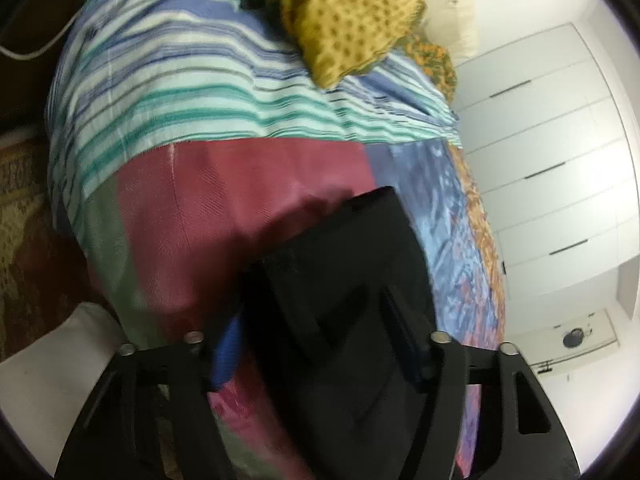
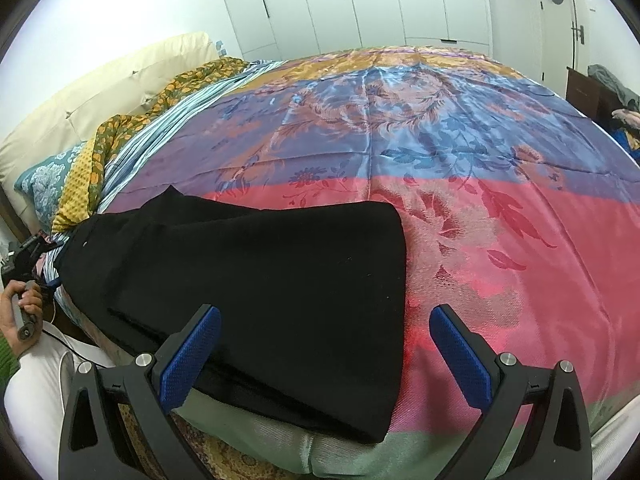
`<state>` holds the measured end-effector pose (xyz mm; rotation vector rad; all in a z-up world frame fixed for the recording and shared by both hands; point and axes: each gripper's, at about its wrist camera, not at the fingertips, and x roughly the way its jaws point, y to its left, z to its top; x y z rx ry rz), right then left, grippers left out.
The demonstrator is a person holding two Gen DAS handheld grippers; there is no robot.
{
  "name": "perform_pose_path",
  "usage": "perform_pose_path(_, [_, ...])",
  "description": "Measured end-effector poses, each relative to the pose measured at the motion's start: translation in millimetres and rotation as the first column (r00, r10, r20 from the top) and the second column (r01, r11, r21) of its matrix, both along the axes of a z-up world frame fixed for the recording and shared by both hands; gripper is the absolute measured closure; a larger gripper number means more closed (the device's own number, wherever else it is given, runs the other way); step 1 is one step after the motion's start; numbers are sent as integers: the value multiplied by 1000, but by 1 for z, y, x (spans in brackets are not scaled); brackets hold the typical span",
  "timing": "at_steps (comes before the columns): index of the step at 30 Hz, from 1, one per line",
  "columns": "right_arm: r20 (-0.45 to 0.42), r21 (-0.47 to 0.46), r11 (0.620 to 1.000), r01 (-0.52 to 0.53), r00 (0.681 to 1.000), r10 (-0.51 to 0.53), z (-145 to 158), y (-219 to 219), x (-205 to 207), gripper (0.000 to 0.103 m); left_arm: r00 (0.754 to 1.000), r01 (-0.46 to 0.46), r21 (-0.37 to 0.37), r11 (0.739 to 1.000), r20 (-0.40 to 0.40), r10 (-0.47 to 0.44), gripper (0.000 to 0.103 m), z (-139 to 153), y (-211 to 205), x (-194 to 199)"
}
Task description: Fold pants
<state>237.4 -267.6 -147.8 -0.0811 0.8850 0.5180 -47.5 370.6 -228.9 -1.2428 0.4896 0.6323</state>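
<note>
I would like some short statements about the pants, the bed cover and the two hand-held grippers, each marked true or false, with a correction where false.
1. The black fabric pants lie on the floral satin bed cover. True.
2. The right hand-held gripper is shut on the pants. False: its blue-padded fingers stand wide apart, holding nothing.
3. The left hand-held gripper has black cloth between its fingers. True.
4. The pants are red. False: they are black; the cover has a red band.
5. White wardrobe doors stand beyond the bed. True.
</note>
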Motion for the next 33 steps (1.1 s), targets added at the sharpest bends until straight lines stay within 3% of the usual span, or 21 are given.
perform_pose_path(2, [-5, -5, 1000, -3, 1000, 3, -1, 1, 1, 0, 1000, -1, -13, 1000, 1, 1, 42, -7, 6, 3])
perform_pose_path(5, [-2, -13, 1000, -15, 1000, 15, -1, 4, -1, 0, 1000, 15, -26, 1000, 7, -15, 34, -13, 12, 9])
perform_pose_path(7, [2, -18, 1000, -21, 1000, 21, -1, 4, -2, 0, 1000, 16, -24, 1000, 6, -16, 38, -13, 12, 10])
perform_pose_path(9, [4, -20, 1000, -23, 1000, 23, -1, 5, -2, 0, 1000, 9, -7, 1000, -17, -9, 69, -9, 10, 7])
perform_pose_path(12, [4, -15, 1000, -18, 1000, 18, -1, 5, -2, 0, 1000, 11, 3, 1000, 3, -11, 81, 3, 6, 1])
perform_pose_path(14, [3, -8, 1000, -11, 1000, 11, -1, 4, -1, 0, 998, 43, 87, 995, -52, -38, 81, 29, -5, 5])
perform_pose_path(17, [1, 1, 1000, -2, 1000, 2, -1, 2, 1, 0, 989, 128, 235, 964, -108, -105, 82, 86, -36, 22])
perform_pose_path(19, [2, 11, 1000, 3, 1000, -3, 0, 0, 2, 0, 972, 229, 363, 903, -140, -190, 82, 134, -76, 45])
perform_pose_path(21, [5, 27, 1000, 12, 1000, -12, 0, -3, 3, 0, 945, 327, 471, 819, -174, -277, 82, 169, -124, 69])
perform_pose_path(23, [9, 51, 998, 28, 1000, -28, 3, -8, 4, 0, 900, 431, 531, 730, -200, -387, 82, 189, -177, 97])
perform_pose_path(26, [15, 88, 994, 67, 998, -69, 9, -19, 7, 0, 809, 573, 533, 622, -247, -533, 82, 186, -254, 138])
perform_pose_path(29, [10, 120, 985, 120, 992, -122, 12, -35, 12, 0, 685, 714, 492, 498, -342, -644, 76, 148, -329, 174])
perform_pose_path(32, [-24, 184, 964, 190, 982, -189, 12, -57, 19, 0, 473, 876, 354, 327, -498, -727, 62, 79, -396, 208])
perform_pose_path(33, [-30, 196, 959, 204, 979, -202, 13, -62, 21, 0, 427, 899, 332, 285, -527, -735, 62, 66, -410, 207])
